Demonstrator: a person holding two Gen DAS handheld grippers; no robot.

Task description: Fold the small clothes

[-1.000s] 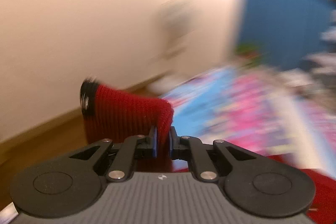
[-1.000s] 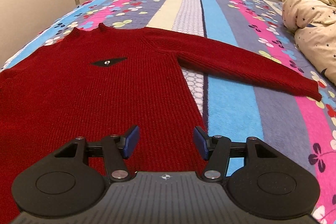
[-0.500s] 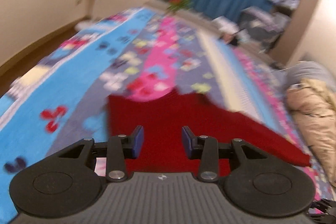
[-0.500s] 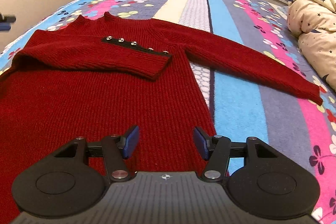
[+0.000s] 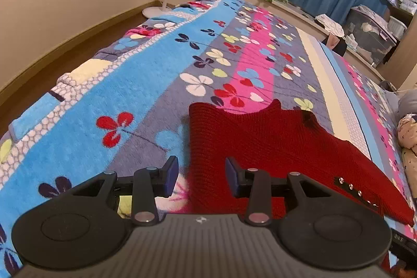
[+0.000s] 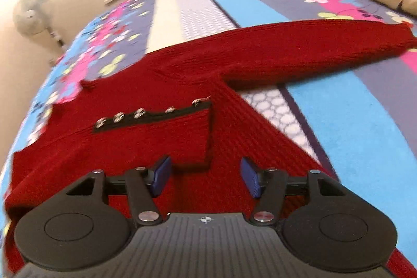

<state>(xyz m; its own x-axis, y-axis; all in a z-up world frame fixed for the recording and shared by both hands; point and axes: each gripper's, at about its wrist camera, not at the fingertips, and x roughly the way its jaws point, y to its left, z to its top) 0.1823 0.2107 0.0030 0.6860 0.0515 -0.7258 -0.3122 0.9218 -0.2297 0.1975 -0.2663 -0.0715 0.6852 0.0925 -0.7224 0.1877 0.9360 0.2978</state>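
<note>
A red sweater (image 6: 182,142) lies flat on the patterned bed (image 5: 146,74), one buttoned sleeve (image 6: 156,132) crossed over its chest, apparently a first fold. Left claw (image 5: 200,177) and right claw (image 6: 206,179) hover part-open and empty, seemingly ready for the outstretched sleeve (image 6: 299,43).

Warm indoor light, left view sharp, right view motion-blurred, fisheye bending at edges
</note>
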